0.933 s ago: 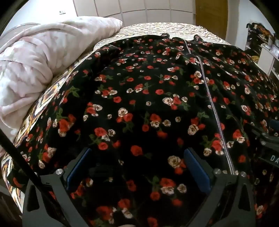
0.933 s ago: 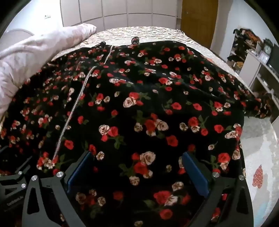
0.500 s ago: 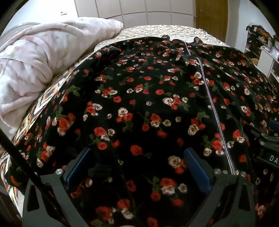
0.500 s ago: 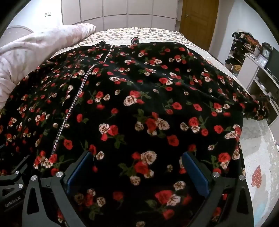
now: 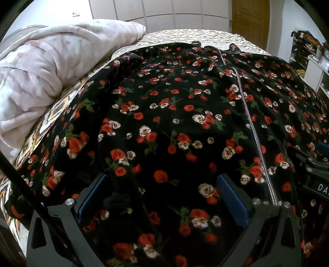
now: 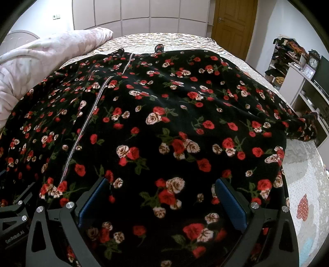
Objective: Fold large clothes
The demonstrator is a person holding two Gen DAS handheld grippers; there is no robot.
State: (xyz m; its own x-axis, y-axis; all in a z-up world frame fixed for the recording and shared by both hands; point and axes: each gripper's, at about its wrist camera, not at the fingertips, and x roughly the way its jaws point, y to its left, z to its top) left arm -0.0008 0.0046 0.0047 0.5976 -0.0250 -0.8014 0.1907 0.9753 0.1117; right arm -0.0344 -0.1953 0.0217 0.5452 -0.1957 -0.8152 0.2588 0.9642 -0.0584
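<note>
Spread across a patterned bedspread [image 6: 164,40]: a black garment [image 5: 174,123] printed with red and cream roses, silver zipper [image 5: 255,135] running from near edge toward 12 o'clock. Left gripper [image 5: 161,197] low over the near hem, blue-padded fingers [image 5: 230,201] wide apart, fabric lying between them but nothing pinched. Right gripper [image 6: 162,200] likewise splayed wide over the same garment [image 6: 174,123], zipper [image 6: 82,131] at 10 o'clock from it, fingers [image 6: 230,201] gripping nothing. At 3 o'clock in the right wrist view, a sleeve [image 6: 302,127] trailing off toward the bed's edge. At 9 o'clock in the left wrist view, a bunched pale pink blanket [image 5: 37,82] (plush, heaped beside the garment). Beyond, at 12 o'clock, white wardrobe doors [image 6: 133,16] and a wooden door [image 6: 234,22]; at 2 o'clock, shelves [image 6: 308,82] with a clock [image 6: 314,60]
</note>
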